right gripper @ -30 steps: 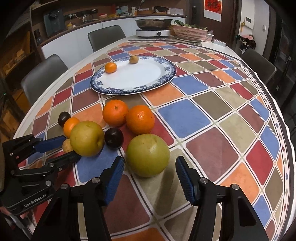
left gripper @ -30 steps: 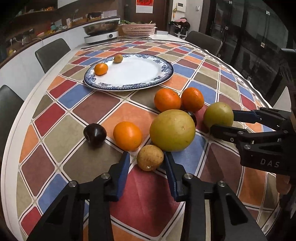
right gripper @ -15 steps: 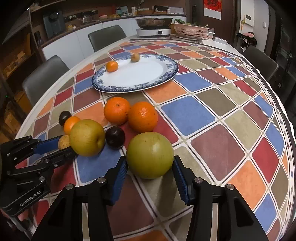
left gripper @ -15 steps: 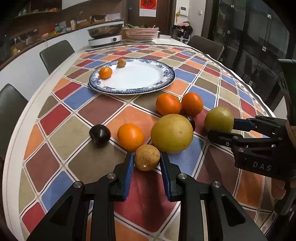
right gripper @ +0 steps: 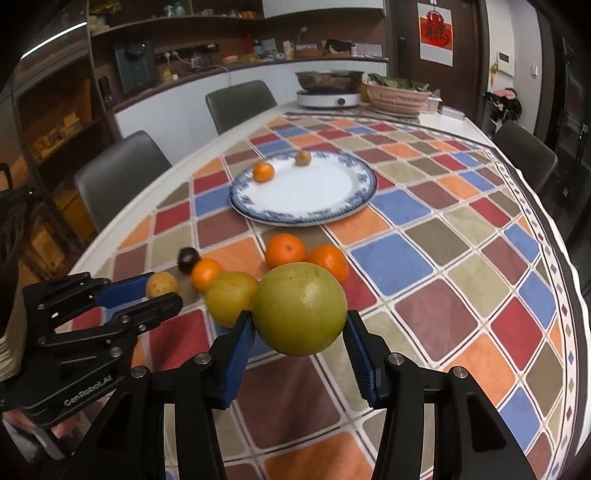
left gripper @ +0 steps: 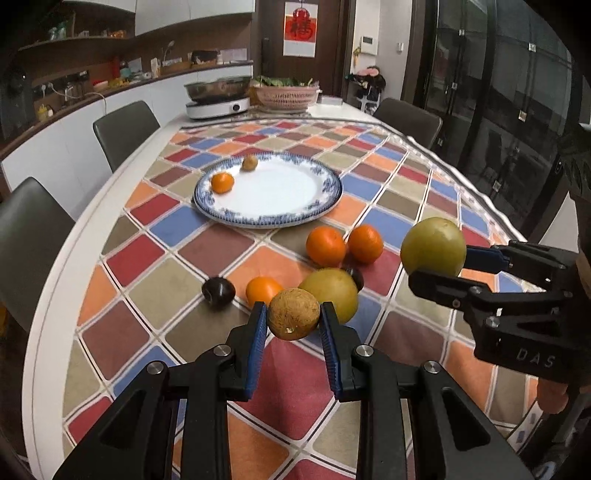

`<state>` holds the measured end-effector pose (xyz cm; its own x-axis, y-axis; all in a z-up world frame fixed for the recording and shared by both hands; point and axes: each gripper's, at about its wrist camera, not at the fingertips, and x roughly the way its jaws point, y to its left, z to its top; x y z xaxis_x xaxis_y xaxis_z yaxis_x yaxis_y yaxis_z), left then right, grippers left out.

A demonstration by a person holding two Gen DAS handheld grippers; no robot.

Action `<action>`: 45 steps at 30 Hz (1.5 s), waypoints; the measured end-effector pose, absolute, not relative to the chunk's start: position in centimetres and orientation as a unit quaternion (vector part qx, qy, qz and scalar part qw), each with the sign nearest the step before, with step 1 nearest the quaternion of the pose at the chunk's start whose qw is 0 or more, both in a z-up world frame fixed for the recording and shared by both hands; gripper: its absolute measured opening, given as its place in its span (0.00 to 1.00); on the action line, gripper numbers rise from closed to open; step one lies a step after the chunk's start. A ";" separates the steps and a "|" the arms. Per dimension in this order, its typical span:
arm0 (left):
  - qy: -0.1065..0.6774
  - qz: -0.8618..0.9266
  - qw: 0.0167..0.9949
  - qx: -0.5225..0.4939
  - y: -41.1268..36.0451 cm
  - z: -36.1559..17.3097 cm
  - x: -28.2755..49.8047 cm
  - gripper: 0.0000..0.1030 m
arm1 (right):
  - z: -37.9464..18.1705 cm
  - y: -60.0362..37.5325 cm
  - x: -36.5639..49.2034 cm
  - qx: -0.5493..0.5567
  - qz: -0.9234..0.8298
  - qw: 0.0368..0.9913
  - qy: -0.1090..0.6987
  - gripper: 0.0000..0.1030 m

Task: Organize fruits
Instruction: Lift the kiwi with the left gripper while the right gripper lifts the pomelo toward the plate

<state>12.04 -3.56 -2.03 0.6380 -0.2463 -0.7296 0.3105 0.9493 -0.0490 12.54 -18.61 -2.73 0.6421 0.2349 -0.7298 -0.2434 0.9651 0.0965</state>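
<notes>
Brown round fruit (left gripper: 293,314) clamped in left hand-held gripper (left gripper: 293,325); right hand-held gripper (right gripper: 299,332) clamps green pear (right gripper: 299,308).

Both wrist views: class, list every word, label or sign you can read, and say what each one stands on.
"DAS": white letters on the black body of the right gripper, seen from the left wrist view.
"GenRobot.AI": white letters on the black body of the left gripper, seen from the right wrist view.
Red wall hanging: one large character, too blurred to read.
Packages on the back counter: labels too small to read.
</notes>
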 end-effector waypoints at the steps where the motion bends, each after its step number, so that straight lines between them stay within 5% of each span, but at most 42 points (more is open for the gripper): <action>1: 0.393 -0.154 0.906 0.040 -3.6 -1.6 12.0 0.28 | -2.2 -18.5 12.4 -0.005 0.135 0.908 0.396 0.49; 26: 0.333 -0.157 0.928 0.061 -3.8 5.4 17.7 0.28 | 5.1 -18.2 17.0 -0.017 0.157 0.929 0.334 0.49; 45: 0.384 -0.167 0.906 0.064 -3.9 1.2 28.5 0.28 | 1.5 -17.9 28.5 -0.018 0.157 0.905 0.395 0.49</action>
